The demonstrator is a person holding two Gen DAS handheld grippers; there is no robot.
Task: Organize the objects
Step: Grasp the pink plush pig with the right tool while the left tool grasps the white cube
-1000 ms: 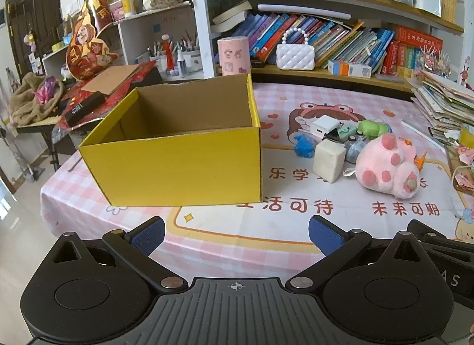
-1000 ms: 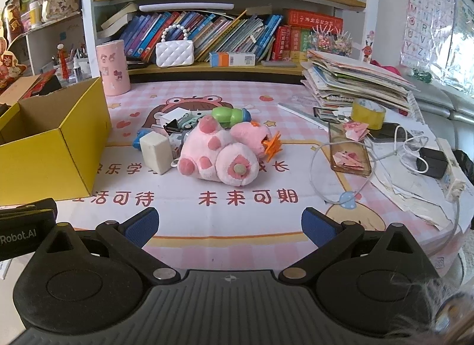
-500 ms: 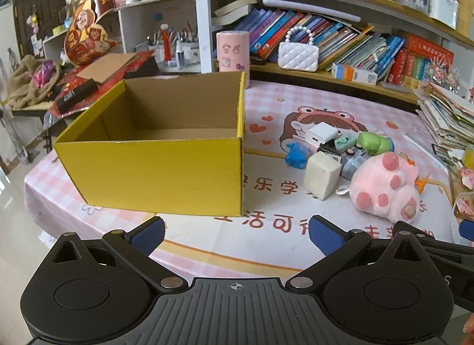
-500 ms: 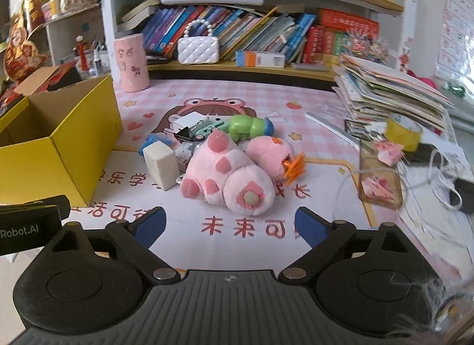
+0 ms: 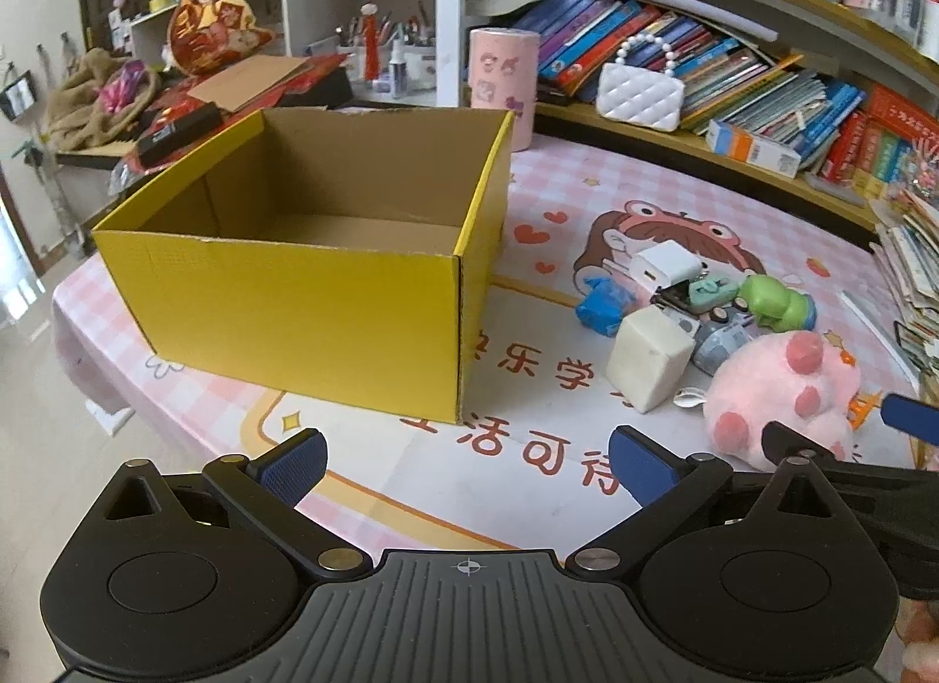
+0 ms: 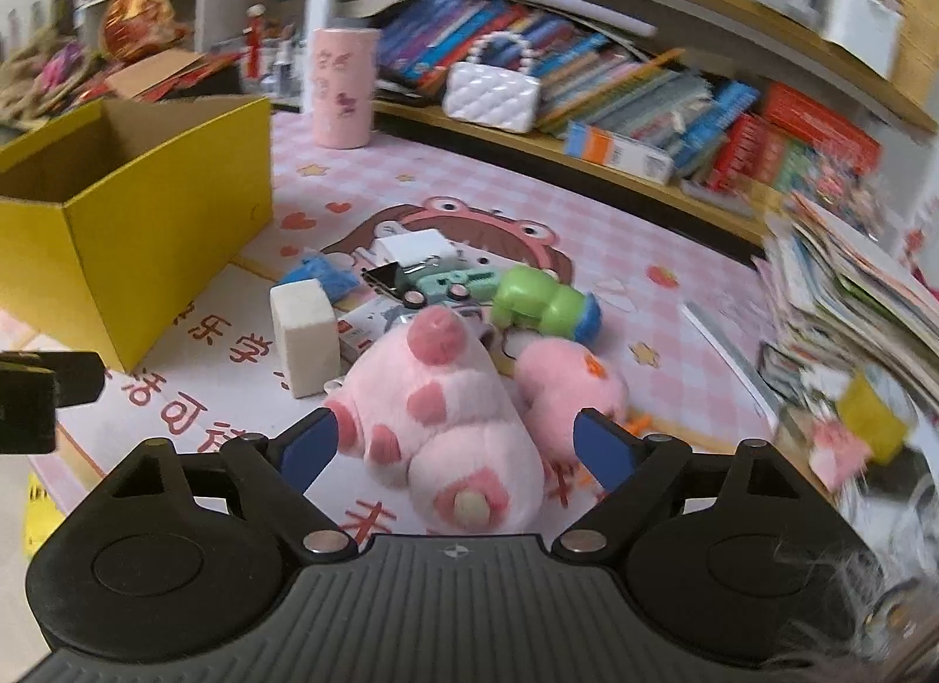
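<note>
An open yellow cardboard box [image 5: 305, 296] stands empty on the pink tablecloth, just ahead of my left gripper [image 5: 466, 466], which is open with nothing between its fingers. To the box's right lies a heap of small toys: a white cube [image 5: 645, 360], a blue piece [image 5: 601, 310], a white charger [image 5: 663, 266], a green toy [image 5: 774, 301] and a pink plush [image 5: 780, 401]. My right gripper [image 6: 458, 448] straddles the pink plush [image 6: 452, 389], its jaws closing around it. The blue pads [image 6: 311, 448] sit beside the plush and I see no squeeze.
A pink cup [image 6: 343, 87] and a white quilted purse [image 6: 490, 96] stand at the table's far side under shelves of books. A tall stack of papers [image 6: 851, 284] fills the right edge. Clutter covers a side table [image 5: 176, 114] behind the box.
My right gripper has moved in over the pink plush, rolled, and narrowed its jaws around it. The left gripper has drifted and rolled a little, its jaws still wide.
</note>
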